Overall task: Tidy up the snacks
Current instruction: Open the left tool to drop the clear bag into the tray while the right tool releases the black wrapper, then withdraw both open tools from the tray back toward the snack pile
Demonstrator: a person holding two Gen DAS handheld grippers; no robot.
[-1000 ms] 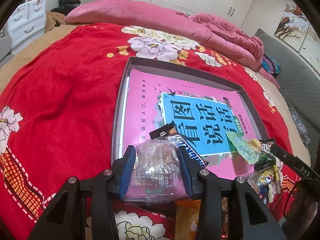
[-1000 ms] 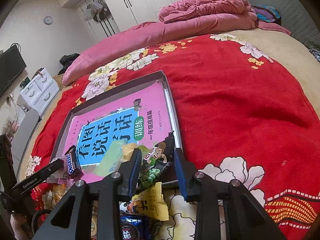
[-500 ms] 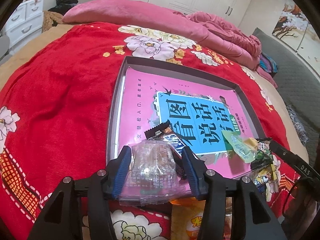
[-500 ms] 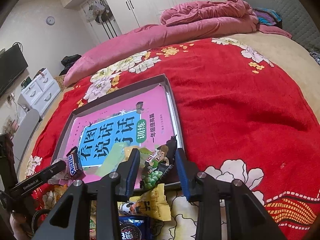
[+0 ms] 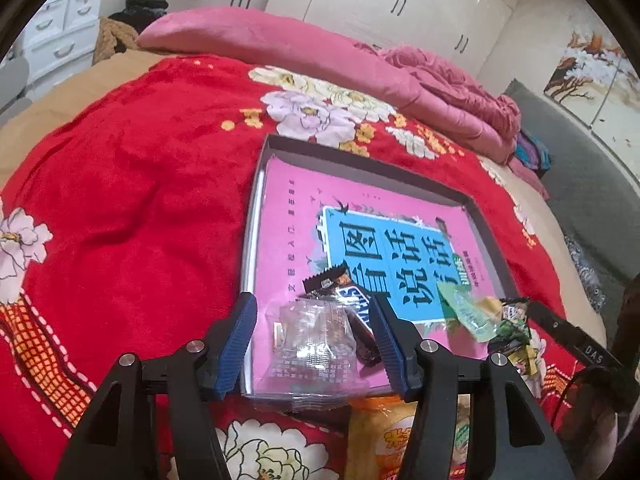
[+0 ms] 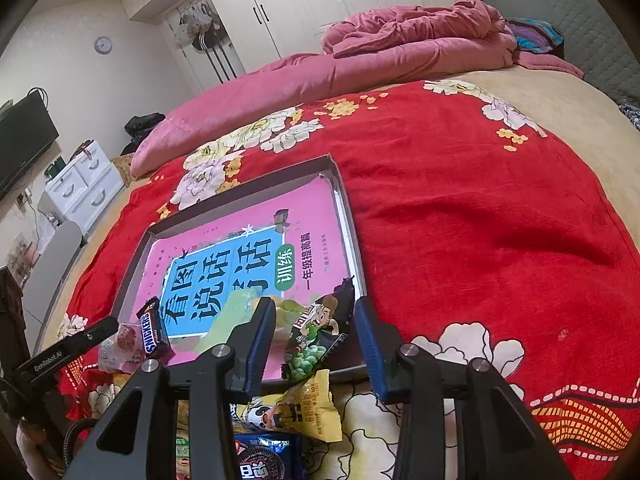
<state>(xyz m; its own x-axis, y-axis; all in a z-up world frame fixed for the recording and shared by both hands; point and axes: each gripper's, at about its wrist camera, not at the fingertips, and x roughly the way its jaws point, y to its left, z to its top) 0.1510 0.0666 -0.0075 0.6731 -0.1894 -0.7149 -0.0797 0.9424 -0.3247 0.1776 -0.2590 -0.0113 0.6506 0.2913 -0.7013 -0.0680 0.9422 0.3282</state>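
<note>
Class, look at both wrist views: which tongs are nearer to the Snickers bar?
Left. The left tongs are open around a clear-wrapped snack that touches the Snickers bar. The right tongs straddle the green pea packet at the tray's other corner.

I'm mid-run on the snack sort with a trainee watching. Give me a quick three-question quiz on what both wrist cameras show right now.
1. True or false: the left gripper is clamped shut on the clear snack packet.
2. Multiple choice: the Snickers bar lies A) in the tray, on the pink book; B) on the red blanket; C) between the right gripper's fingers.
3. Fill in: the packet between the right gripper fingers, the green pea snack bag, rests at the tray's ____ right corner.

Key: 1 false, the fingers stand apart from the packet. 2 A. 3 near.
</note>
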